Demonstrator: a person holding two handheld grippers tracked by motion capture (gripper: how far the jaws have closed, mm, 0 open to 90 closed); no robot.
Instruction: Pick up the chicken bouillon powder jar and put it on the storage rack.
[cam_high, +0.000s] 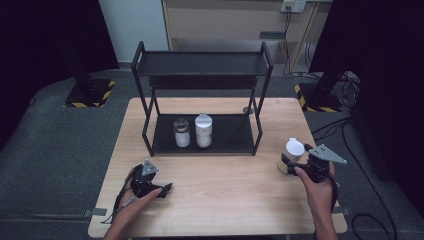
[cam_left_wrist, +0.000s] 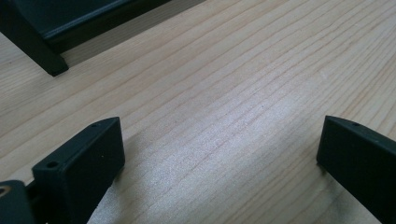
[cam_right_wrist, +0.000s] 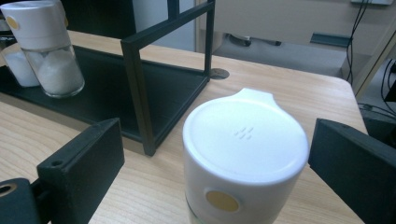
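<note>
A jar with a white spouted lid (cam_high: 294, 149) stands near the table's right edge. My right gripper (cam_high: 296, 164) is at it, open. In the right gripper view the jar (cam_right_wrist: 245, 144) stands between the two jaws of this gripper (cam_right_wrist: 218, 156), with a clear gap at the left jaw and the right jaw close to the lid. My left gripper (cam_high: 168, 188) lies low over the table's front left, jaws pointing right. It is open (cam_left_wrist: 219, 149) with only bare wood between its jaws.
A black two-tier rack (cam_high: 200, 85) stands at the back middle of the wooden table (cam_high: 225, 195). Its lower shelf holds a grey-lidded jar (cam_high: 181, 132) and a white-lidded jar (cam_high: 203, 130). A rack foot (cam_left_wrist: 49, 60) lies ahead of the left gripper.
</note>
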